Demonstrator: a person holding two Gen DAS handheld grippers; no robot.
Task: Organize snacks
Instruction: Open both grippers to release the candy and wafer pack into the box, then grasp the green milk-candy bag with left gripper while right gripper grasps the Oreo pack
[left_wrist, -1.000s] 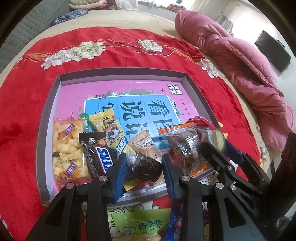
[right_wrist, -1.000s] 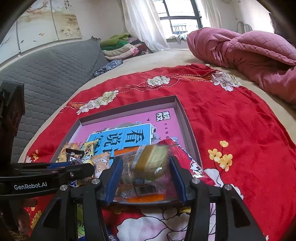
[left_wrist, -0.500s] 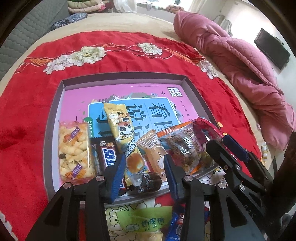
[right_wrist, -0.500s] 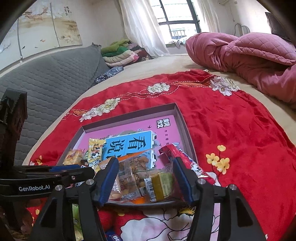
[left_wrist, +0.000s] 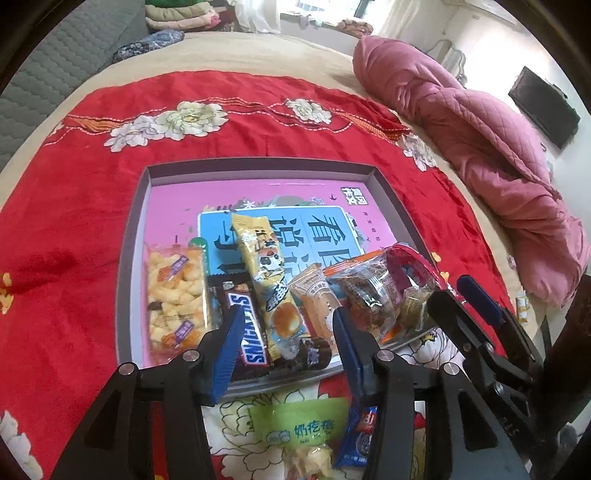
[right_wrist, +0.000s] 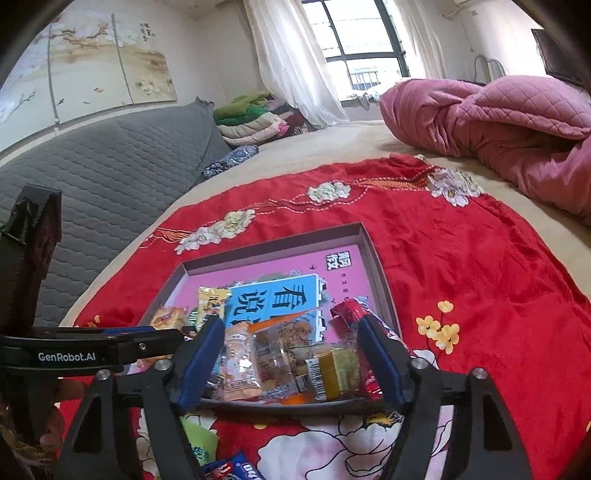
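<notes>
1. A grey-rimmed tray (left_wrist: 127, 258) with a pink printed floor is lying on a red floral blanket (left_wrist: 74, 206) spread over the bed, directly ahead of both tools.
2. Ahead and to the left of the left tool (left_wrist: 284, 334), a clear bag of puffed snacks (left_wrist: 175, 295) is lying flat against the tray's left wall.
3. Just beside that bag, a Snickers bar (left_wrist: 245, 332) is lying lengthwise, with its near end passing the left tool's left finger.
4. The left tool is standing spread, gripping nothing. Between its blue pads, a long yellow snack packet (left_wrist: 264, 273) and a dark wrapped cake (left_wrist: 308, 354) are lying on the tray; the cake is resting at the near rim.
5. To the right of the yellow packet, an orange biscuit packet (left_wrist: 317, 302) is lying against a clear bag of brown snacks (left_wrist: 373, 291).
6. The right tool (right_wrist: 290, 358) is also standing spread, its fingers flanking the tray's near right corner. Between them a small clear pack holding a green-yellow cake (right_wrist: 334, 369) is lying in the tray, untouched by either pad.
7. Against the right tool's right finger, a red packet (right_wrist: 351, 310) is leaning along the tray's right wall.
8. Below the tools, outside the tray, a green packet (left_wrist: 303, 428) and a blue packet (left_wrist: 360, 439) are lying on the blanket.
</notes>
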